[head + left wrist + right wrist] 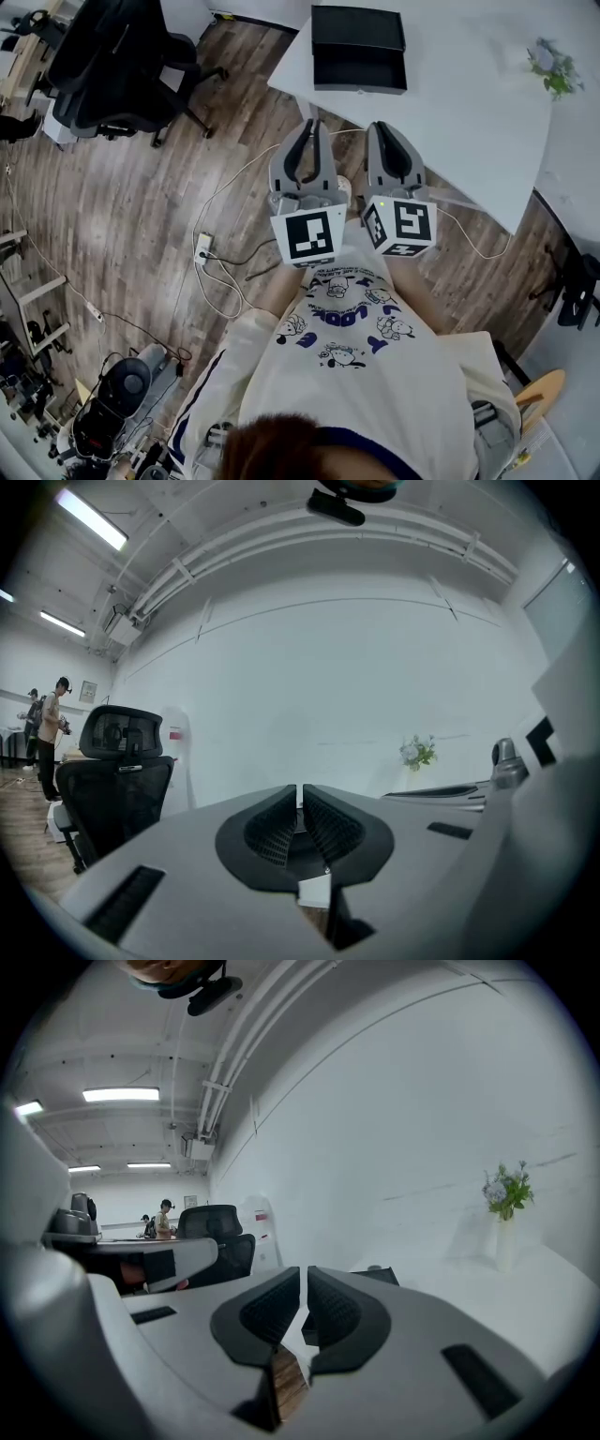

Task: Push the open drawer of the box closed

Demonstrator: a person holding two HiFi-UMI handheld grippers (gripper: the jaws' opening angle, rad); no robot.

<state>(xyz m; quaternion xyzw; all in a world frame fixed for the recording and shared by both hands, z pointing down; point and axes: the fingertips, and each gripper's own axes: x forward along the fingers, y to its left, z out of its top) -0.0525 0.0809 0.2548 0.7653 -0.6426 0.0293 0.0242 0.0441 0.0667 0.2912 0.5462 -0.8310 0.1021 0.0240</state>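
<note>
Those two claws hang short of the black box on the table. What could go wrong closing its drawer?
1. The black box looks loose on the white table; a push on its open drawer might slide the whole box instead.
2. With both the left gripper and right gripper shut to narrow tips, an off-centre push could skew the drawer.

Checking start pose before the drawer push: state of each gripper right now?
Left gripper: tongs closed, holding nothing.
Right gripper: tongs closed, holding nothing.
</note>
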